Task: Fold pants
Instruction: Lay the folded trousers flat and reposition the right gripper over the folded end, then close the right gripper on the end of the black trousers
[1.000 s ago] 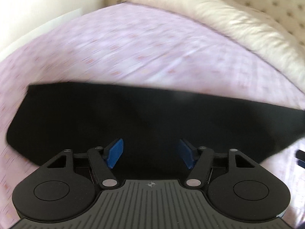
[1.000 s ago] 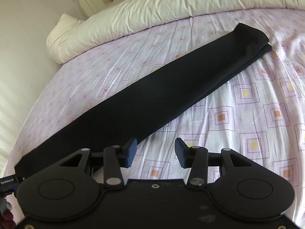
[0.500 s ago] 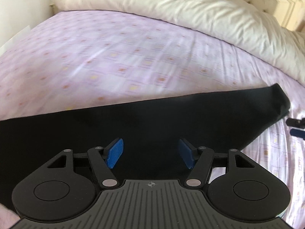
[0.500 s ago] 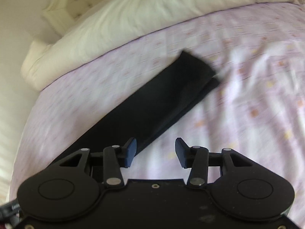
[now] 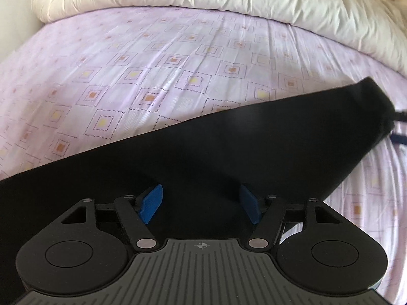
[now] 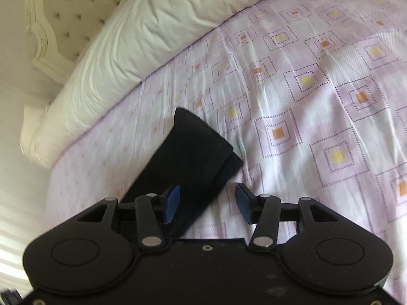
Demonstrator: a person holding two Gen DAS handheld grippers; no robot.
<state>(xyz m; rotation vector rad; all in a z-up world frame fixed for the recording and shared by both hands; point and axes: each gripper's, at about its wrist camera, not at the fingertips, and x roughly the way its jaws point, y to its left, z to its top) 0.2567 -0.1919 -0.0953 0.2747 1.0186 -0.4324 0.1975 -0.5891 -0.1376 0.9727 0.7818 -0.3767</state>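
The black pants [image 6: 188, 152], folded lengthwise into a strip on the lilac bedsheet [image 6: 318, 89], lie under both grippers. They look soft, light and limp. The right gripper [image 6: 207, 202], jaws just widening, stands empty by the leg hems, the best place to pinch; the left gripper [image 5: 201, 207] stands open over mid-strip.

Soft daylight, slight motion blur, strong fisheye bending at edges
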